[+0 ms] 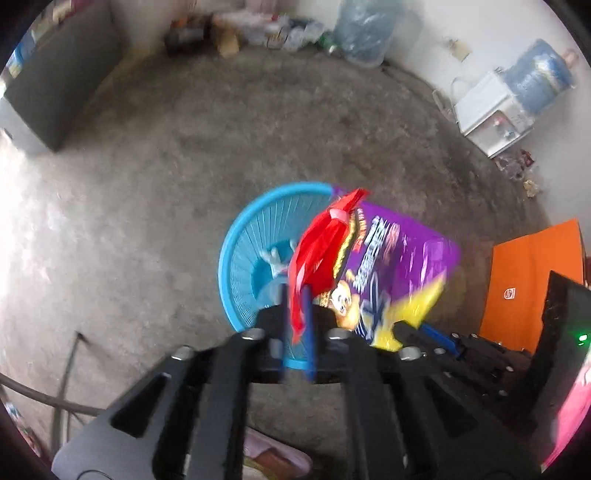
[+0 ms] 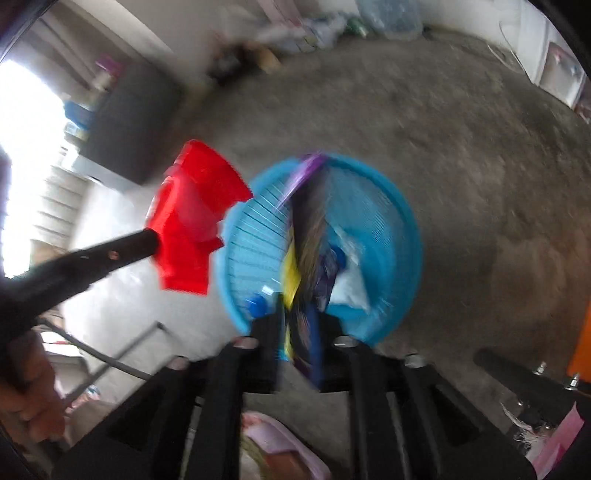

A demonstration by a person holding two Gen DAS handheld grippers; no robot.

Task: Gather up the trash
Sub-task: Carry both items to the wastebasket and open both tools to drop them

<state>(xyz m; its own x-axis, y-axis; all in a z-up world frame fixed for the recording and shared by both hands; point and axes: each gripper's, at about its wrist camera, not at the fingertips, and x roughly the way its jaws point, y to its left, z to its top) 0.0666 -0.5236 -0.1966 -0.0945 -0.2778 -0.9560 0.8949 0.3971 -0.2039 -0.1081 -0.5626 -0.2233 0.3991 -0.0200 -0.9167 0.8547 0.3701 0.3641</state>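
The step in hand looks like the drop: both pieces of trash are held over the blue basket point(image 2: 388, 236), the landmark here, and what remains is to let them fall inside. Nearest, the left gripper point(image 1: 297, 325) has its narrow blue-padded fingers pinched on a red wrapper point(image 1: 317, 254), a thin, glossy, crumpled film that hangs over the basket's near rim; seen from the right wrist it juts out to the basket's left side, not yet above the bowl. The right gripper point(image 2: 297, 332) is pinching a purple snack bag point(image 2: 310, 236) edge-on, a slick printed foil pouch with yellow patches, limp and creased, hanging over the middle of the basket. Blur hides whether either grip is slackening. The next move, as I judge it, calls for bringing the red wrapper inward over the opening, then spreading both pairs of fingers; light film may cling or drift past the rim. The basket is round, slatted plastic, and already holds a white packet point(image 2: 349, 284) and a blue bottle cap point(image 2: 256, 304). Beyond it lies rough grey concrete floor point(image 1: 221, 140), with more litter point(image 1: 266, 29) against the far wall.
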